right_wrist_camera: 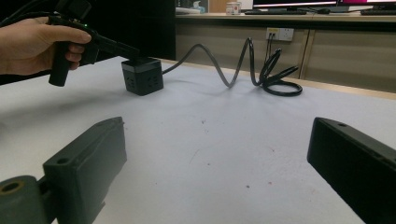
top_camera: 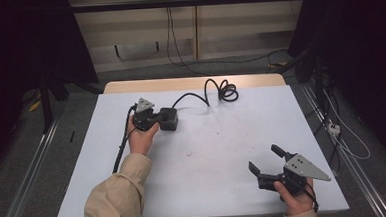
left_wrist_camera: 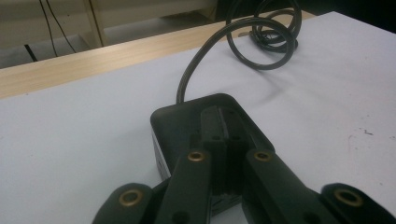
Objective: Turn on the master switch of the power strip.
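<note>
White tabletop (top_camera: 208,152) with wooden strip along far edge, few small dark specks mid-surface; grey floor, metal rails either side, dark curtains, beige wall panels, wall socket behind

Left claw (top_camera: 154,118) at far left of tabletop, jaws pressed together, tips resting on top of black cube power block (top_camera: 167,118); nothing between jaws

Block's black cord (top_camera: 215,91) runs right, loops into coil near far edge

Right claw (top_camera: 265,164) at near right, jaws spread wide, empty, well apart from block

Bare tabletop between claws
</note>
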A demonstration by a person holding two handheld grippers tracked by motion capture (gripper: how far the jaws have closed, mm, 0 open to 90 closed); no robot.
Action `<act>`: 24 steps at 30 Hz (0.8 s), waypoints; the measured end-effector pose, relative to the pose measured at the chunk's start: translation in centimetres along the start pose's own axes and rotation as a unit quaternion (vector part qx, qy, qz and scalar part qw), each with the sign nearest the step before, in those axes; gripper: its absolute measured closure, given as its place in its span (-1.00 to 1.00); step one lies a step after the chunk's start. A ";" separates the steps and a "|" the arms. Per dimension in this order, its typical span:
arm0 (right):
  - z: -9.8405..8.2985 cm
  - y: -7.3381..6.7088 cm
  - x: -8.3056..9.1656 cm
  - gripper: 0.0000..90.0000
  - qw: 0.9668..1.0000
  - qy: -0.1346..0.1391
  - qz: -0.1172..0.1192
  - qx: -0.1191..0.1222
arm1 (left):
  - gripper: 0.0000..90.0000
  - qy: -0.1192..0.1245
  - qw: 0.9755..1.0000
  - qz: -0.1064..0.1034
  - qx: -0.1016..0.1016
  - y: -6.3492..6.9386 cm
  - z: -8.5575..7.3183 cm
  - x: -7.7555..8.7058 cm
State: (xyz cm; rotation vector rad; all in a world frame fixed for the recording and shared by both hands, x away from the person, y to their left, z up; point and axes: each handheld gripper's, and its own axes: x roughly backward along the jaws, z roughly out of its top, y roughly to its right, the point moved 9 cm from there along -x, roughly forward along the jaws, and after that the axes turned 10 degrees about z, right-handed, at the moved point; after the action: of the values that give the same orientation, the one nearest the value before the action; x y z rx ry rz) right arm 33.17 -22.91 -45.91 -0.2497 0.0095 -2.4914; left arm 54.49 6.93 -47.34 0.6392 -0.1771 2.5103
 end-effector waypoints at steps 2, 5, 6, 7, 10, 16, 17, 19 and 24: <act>0.0 0.0 0.0 -0.91 1.000 0.000 0.000 -0.001 | 1.00 0.002 1.000 0.000 0.000 0.1 0.0 0.0; 0.0 0.0 0.0 -0.91 1.000 0.000 0.000 0.000 | 1.00 0.003 1.000 0.002 -0.001 0.1 0.0 0.0; 0.0 0.0 0.0 -0.91 1.000 0.000 -0.001 0.000 | 1.00 0.002 1.000 0.003 -0.001 0.1 0.0 0.0; 0.0 0.0 0.0 -0.91 1.000 0.001 0.000 0.000 | 1.00 0.001 1.000 0.003 -0.004 0.1 0.0 0.0; 0.0 0.0 0.0 -0.91 1.000 0.001 0.000 0.001 | 1.00 0.001 1.000 0.002 -0.003 0.1 0.0 0.0; 0.0 0.0 0.0 -0.91 1.000 0.001 0.000 0.001 | 1.00 -0.001 1.000 0.006 -0.011 0.1 0.0 0.0; 0.0 -0.1 0.0 -0.91 1.000 0.001 0.000 0.001 | 1.00 0.000 1.000 0.007 -0.009 0.1 0.0 0.0; 0.0 -0.1 0.0 -0.91 1.000 0.001 0.000 0.001 | 1.00 -0.001 1.000 0.007 -0.014 0.1 -0.1 0.0; 0.0 0.0 0.0 -0.91 1.000 0.001 -0.001 0.001 | 1.00 -0.001 1.000 0.009 -0.014 0.1 -0.1 0.1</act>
State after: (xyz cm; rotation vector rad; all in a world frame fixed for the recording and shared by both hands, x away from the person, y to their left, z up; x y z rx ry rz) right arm 33.18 -22.86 -45.88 -0.2478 0.0076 -2.4931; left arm 54.34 6.85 -47.38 0.6327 -0.2195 2.5197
